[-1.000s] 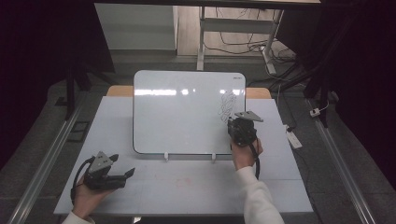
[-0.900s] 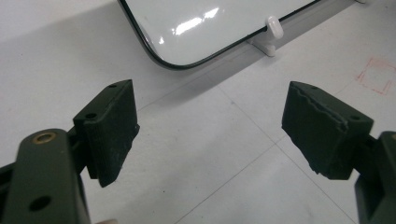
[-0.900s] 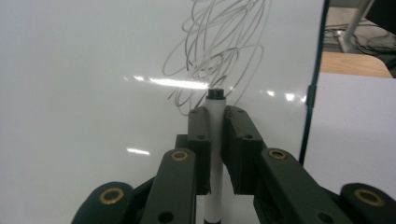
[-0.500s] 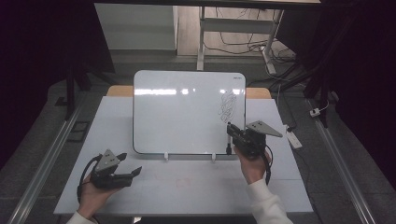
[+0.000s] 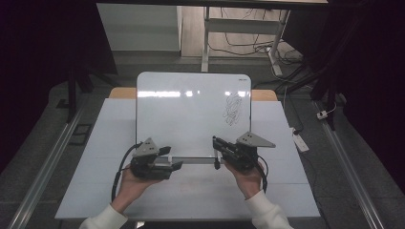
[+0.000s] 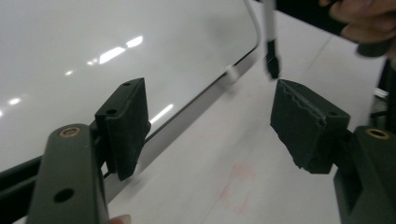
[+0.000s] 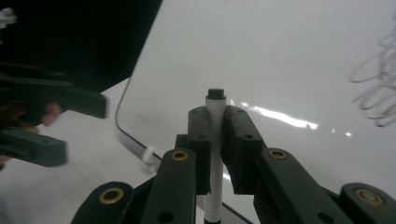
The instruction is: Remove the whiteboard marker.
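A white whiteboard (image 5: 191, 119) stands upright on the table (image 5: 114, 143), with a grey scribble (image 5: 232, 109) at its right side. My right gripper (image 5: 218, 144) is in front of the board's lower edge, pointing left, shut on a white marker (image 7: 215, 140) with a black end. The marker (image 5: 216, 161) hangs tip-down between the two grippers. My left gripper (image 5: 175, 161) is open at the board's lower left, facing the right one. Its jaws (image 6: 210, 116) stand wide apart with nothing between them, and the marker's black tip (image 6: 272, 65) is just beyond them.
The whiteboard (image 6: 93, 46) and its grey bottom rail (image 6: 187, 107) run close by the left jaw. Faint red marks (image 6: 238, 186) stain the white tabletop. Floor rails, cables and a power strip (image 5: 301, 141) lie off the table's right edge.
The right gripper came down from the scribble to the board's lower edge and turned left. The left gripper moved right and up toward it. The marker stayed gripped.
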